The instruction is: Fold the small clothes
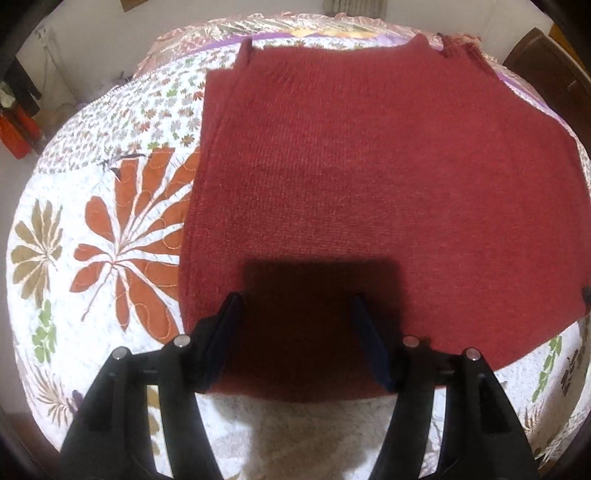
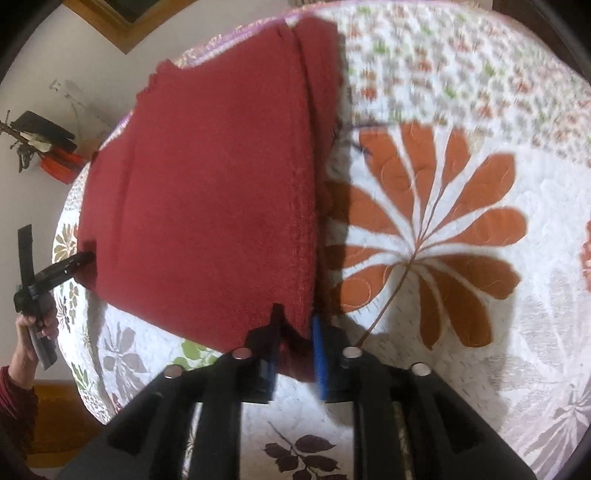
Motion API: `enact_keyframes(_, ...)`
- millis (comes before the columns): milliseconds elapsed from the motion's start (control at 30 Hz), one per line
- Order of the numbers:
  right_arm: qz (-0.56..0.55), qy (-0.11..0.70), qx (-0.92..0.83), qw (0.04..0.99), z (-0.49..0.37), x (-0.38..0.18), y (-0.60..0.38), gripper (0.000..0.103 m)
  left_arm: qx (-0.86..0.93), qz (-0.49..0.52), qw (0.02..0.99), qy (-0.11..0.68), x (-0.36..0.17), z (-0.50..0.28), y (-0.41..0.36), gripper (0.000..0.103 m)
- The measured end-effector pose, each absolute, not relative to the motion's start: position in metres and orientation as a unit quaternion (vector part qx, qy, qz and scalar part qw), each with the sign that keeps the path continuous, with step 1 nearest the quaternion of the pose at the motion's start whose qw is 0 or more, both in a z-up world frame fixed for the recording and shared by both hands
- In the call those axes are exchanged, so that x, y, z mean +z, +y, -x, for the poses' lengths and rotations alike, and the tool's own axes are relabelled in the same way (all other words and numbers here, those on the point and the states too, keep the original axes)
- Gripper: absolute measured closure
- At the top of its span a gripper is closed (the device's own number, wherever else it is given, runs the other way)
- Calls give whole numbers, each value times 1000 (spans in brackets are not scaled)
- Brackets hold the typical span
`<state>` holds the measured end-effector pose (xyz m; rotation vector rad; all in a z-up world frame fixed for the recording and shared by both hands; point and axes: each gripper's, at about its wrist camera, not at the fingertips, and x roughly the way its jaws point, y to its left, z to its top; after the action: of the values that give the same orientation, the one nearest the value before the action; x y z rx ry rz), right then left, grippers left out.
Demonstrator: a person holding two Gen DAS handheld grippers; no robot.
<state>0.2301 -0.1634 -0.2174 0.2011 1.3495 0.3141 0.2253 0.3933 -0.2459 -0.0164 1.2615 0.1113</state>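
A dark red knit sweater [image 1: 369, 166] lies flat on a floral quilt, its left side folded in lengthwise. My left gripper [image 1: 295, 301] stands open above the sweater's near hem, with cloth under and between its wide-apart fingers and its shadow on the knit. In the right wrist view the same sweater [image 2: 207, 192] fills the left half. My right gripper [image 2: 295, 321] is shut on the near corner of its folded edge, and red cloth bunches between the blue pads [image 2: 318, 354]. The left gripper [image 2: 83, 258] shows there at the sweater's far edge, held by a hand [image 2: 35, 325].
The white quilt [image 1: 110, 229] with large orange leaf prints covers the bed and spreads wide to the right of the sweater [image 2: 443, 240]. A pink cover lies at the bed's far end [image 1: 258, 22]. Red items [image 2: 61, 166] sit by the wall beyond the bed.
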Motion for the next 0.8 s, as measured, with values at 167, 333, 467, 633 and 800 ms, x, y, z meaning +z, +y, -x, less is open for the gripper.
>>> enact_keyframes(167,-102,583,148,792,-245,-187,-170,47,33,7,833,552,-213,-231,386,29)
enact_keyframes(333,-132,589,157,781,-273,-202,-174,42,32,18,836,547,-216,-249,381,28)
enact_keyframes(467,-145,603,151,770,-284,-222,-175,42,38,25,831,554,-228,-262,388,28)
enact_keyframes(633,-155,616,149,758,-290,-240,-175,40,34,28,821,569,-245,-268,390,28)
enact_keyframes(800,-164,619,156,752,-294,-248,-173,63,30,26,816,577,-257,-267,392,28)
